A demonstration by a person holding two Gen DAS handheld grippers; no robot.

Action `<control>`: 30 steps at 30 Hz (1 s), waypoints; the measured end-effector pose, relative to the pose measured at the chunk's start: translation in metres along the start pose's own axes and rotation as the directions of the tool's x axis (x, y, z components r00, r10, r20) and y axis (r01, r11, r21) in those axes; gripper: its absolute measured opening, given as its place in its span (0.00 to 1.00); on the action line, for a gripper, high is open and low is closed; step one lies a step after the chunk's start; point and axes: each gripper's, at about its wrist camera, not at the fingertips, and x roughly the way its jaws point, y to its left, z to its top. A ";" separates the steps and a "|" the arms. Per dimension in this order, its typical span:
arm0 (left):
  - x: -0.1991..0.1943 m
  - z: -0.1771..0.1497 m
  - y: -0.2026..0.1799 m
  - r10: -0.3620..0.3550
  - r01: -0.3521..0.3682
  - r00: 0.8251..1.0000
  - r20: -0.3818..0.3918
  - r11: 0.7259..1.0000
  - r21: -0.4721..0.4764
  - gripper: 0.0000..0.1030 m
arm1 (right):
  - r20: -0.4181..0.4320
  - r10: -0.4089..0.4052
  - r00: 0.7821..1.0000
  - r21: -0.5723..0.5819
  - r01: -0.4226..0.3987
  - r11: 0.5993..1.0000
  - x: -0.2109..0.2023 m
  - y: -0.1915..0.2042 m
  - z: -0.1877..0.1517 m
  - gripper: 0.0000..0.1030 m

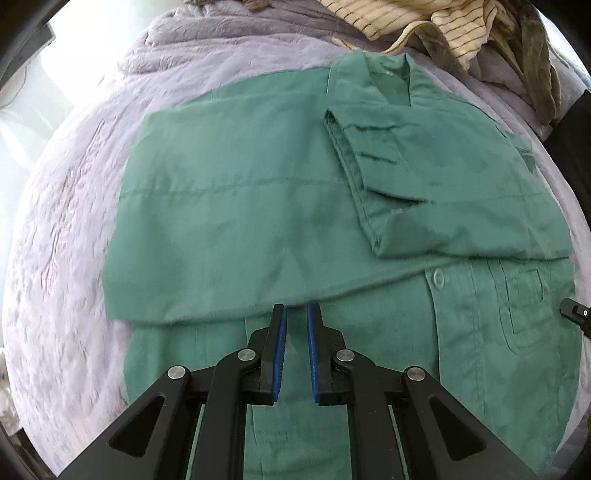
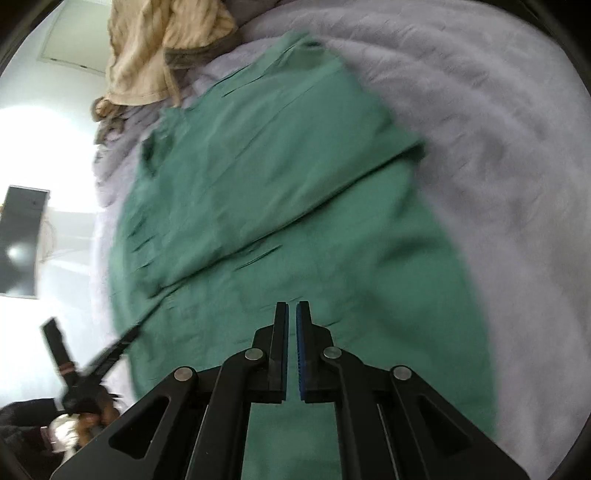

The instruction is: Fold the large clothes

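Note:
A large green button shirt [image 1: 258,206] lies flat on a lilac bedspread [image 1: 66,229], with one side and a sleeve [image 1: 417,184] folded across its front. My left gripper [image 1: 296,308] hovers just above the folded edge, jaws slightly apart and empty. In the right wrist view the same shirt [image 2: 280,192] is blurred. My right gripper [image 2: 291,304] is over its lower part, jaws nearly closed with a thin gap and nothing between them. The right gripper's tip [image 1: 574,310] shows at the right edge of the left wrist view.
A striped cream garment [image 1: 424,26] and other clothes are piled at the head of the bed, also in the right wrist view [image 2: 159,55]. The left gripper's body [image 2: 85,369] reaches in at the left. A bright window [image 2: 33,147] lies beyond the bed.

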 end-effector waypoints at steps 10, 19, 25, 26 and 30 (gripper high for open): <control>-0.011 -0.028 0.012 -0.009 0.008 1.000 -0.017 0.999 -0.040 0.12 | -0.068 0.192 0.979 -0.099 -0.198 0.975 0.091 0.119 0.011 0.29; -0.019 -0.049 0.027 0.002 -0.004 0.999 -0.036 0.999 -0.050 0.12 | -0.205 0.137 0.969 -0.117 -0.163 0.980 0.145 0.143 0.014 0.25; -0.028 -0.067 0.036 0.003 -0.005 0.999 -0.051 0.999 -0.052 0.12 | -0.216 0.104 0.971 -0.175 -0.143 0.974 0.109 0.140 -0.003 0.36; -0.030 -0.069 0.036 0.003 -0.005 0.999 -0.053 0.999 -0.052 0.12 | -0.217 0.103 0.971 -0.173 -0.142 0.975 0.104 0.137 -0.007 0.43; -0.035 -0.076 0.036 0.002 -0.004 0.998 -0.062 0.999 -0.040 0.12 | -0.224 0.104 0.969 -0.152 -0.140 0.978 0.083 0.122 -0.023 0.50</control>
